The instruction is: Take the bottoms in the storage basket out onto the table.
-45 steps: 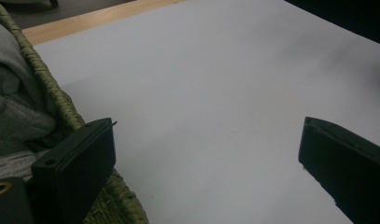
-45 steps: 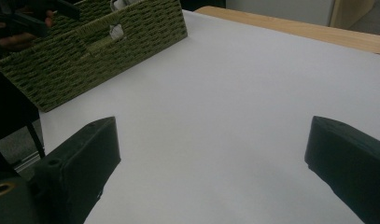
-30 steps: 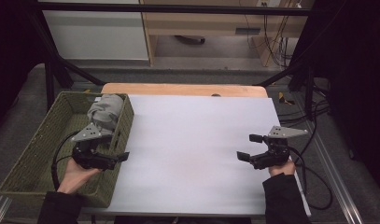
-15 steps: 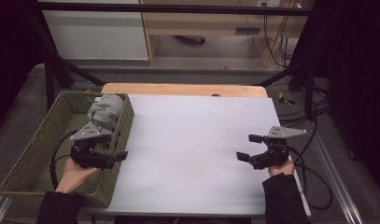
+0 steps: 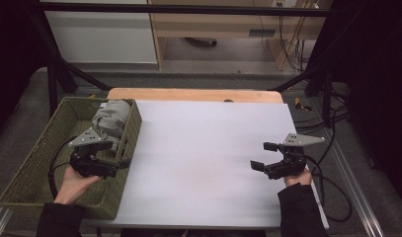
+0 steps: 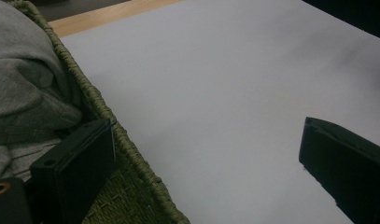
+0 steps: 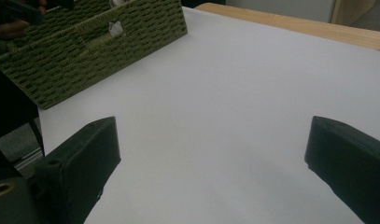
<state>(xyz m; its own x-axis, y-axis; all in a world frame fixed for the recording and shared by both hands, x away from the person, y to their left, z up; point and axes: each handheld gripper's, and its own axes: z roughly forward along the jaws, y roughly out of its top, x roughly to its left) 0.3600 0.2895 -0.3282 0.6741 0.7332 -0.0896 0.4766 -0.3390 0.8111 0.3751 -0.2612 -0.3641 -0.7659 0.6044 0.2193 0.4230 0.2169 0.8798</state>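
Since a second ago the left gripper [image 5: 123, 163] has drawn slightly back toward the person, staying over the near right wall of the green woven rectangular basket [image 5: 40, 148], while the right gripper [image 5: 260, 159] has hardly shifted from its spot over the white table sheet [image 5: 203, 148].

From the high view, the crumpled grey cloth garment [image 5: 110, 118] lies bundled in the far right corner of the basket, leaning against the right wall. The basket stands at the left edge of the white sheet, touching it.

Looking along the left gripper [image 6: 201, 154], its jaws are spread wide and hold nothing: one jaw sits inside the basket just beside the grey garment [image 6: 29, 93], the other hangs over the white sheet [image 6: 215, 93], with the woven rim [image 6: 99, 116] running between them. Whether the inner jaw touches the cloth cannot be told.

The right gripper [image 7: 211, 154] is likewise spread wide and empty above the bare sheet [image 7: 215, 93], well apart from the basket [image 7: 99, 42], which shows at the upper left of its view.
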